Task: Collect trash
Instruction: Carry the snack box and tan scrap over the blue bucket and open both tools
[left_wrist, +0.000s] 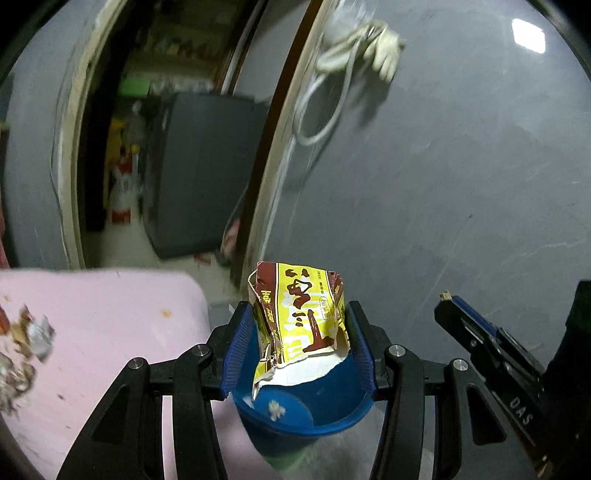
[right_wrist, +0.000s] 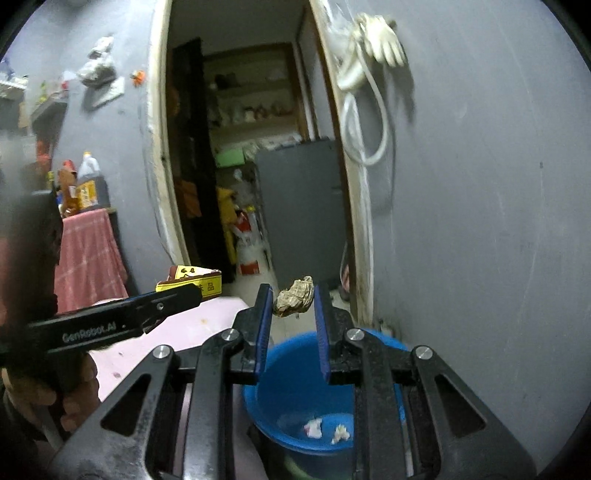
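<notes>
Left claw (left_wrist: 299, 325) clamps wrapper (left_wrist: 299, 321).

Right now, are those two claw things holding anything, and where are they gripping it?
Left hand-held gripper pinches a torn yellow snack wrapper by its sides. Right hand-held gripper holds crumpled paper at its tips.

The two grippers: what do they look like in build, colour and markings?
Both are black linkage frames with round silver pivot pins and blue ribbed pads on the inner faces of the fingers. The left gripper shows white "GenRobot.AI" lettering on its side in the right wrist view. The right gripper shows "DAS" on its side in the left wrist view. No cables visible.
</notes>
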